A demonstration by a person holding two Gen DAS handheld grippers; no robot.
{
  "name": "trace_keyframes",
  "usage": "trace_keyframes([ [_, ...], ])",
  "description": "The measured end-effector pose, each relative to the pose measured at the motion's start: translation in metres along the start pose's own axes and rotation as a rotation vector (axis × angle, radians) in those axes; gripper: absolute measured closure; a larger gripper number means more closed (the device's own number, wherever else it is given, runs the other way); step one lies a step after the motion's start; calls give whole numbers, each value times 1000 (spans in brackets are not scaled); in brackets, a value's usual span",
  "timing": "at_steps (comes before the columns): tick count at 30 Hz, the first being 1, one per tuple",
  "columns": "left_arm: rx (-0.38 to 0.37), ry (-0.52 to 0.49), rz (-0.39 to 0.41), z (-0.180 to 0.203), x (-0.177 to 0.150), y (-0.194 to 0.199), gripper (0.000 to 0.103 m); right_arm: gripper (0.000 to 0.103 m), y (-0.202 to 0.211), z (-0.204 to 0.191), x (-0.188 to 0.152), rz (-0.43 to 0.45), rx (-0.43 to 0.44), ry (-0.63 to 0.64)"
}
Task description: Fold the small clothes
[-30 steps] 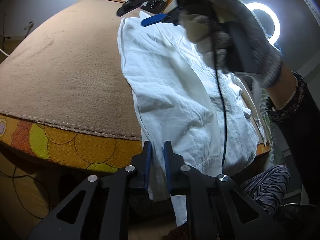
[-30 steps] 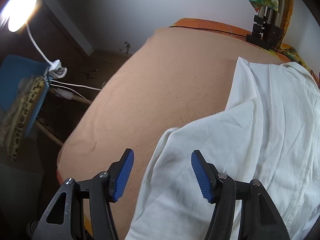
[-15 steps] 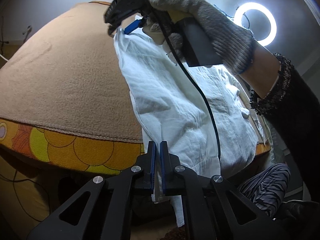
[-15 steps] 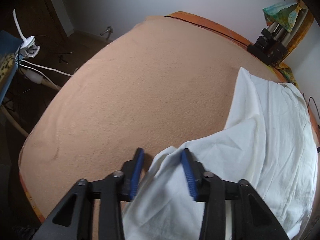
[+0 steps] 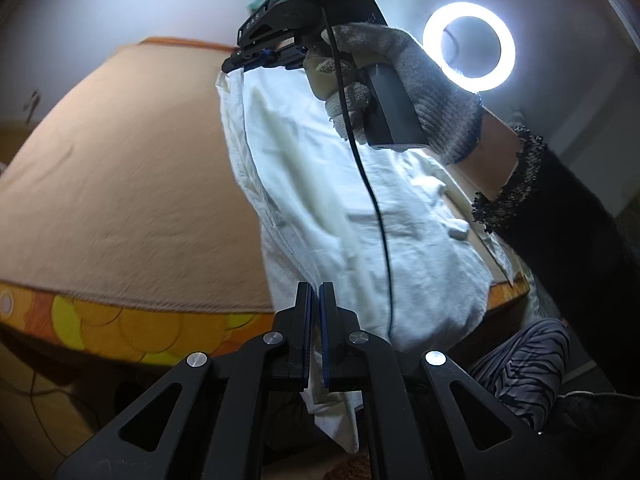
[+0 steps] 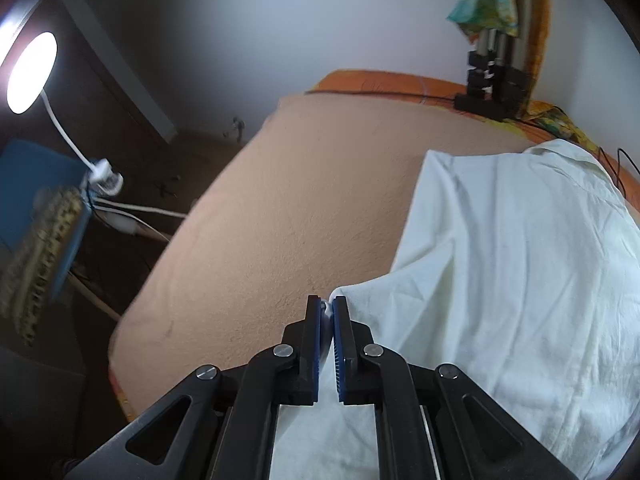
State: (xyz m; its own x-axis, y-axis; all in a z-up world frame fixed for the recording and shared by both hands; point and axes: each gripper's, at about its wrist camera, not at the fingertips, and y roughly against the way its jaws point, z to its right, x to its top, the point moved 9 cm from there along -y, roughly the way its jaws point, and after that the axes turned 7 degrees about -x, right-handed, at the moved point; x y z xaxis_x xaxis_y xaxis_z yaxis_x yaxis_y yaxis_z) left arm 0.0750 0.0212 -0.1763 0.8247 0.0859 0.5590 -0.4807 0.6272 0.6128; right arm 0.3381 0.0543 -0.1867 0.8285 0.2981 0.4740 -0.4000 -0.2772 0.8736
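Note:
A white garment (image 5: 360, 216) lies along the right side of a tan blanket-covered surface (image 5: 120, 184). My left gripper (image 5: 315, 292) is shut on the garment's near hem at the front edge. My right gripper (image 6: 328, 308) is shut on the garment's (image 6: 520, 264) far corner. In the left wrist view the right gripper (image 5: 260, 58) is seen at the far end, held by a gloved hand (image 5: 404, 80), lifting the left edge of the cloth, which is stretched between both grippers.
The tan blanket (image 6: 304, 208) has an orange patterned border (image 5: 120, 324) at the front. A ring light (image 5: 468, 46) glows at the right. A black stand (image 6: 488, 84) is at the far edge. A lamp (image 6: 30, 72), cables and a blue chair (image 6: 40, 196) are on the left.
My right gripper has closed on the garment's corner and lifted it. My left gripper has finished closing on the hem. The cloth's left edge has risen off the blanket.

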Motion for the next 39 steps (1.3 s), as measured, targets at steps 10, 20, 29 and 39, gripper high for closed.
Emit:
trace_keyframes([
  [10,-65,-133,-69,59,5,-33,100,100,58,95,-21,78,25,-142],
  [20,-81,-205,-184,90,-6,-78,100,100,48,159,-50,46,-8,-220],
  [29,-83,-210,-253,93,-13,-103,100,99,31,169,-61,21,-58,-169],
  [39,-177,-174,-256,103,-9,-91,83,67,65,196,-62,84,-75,-216],
])
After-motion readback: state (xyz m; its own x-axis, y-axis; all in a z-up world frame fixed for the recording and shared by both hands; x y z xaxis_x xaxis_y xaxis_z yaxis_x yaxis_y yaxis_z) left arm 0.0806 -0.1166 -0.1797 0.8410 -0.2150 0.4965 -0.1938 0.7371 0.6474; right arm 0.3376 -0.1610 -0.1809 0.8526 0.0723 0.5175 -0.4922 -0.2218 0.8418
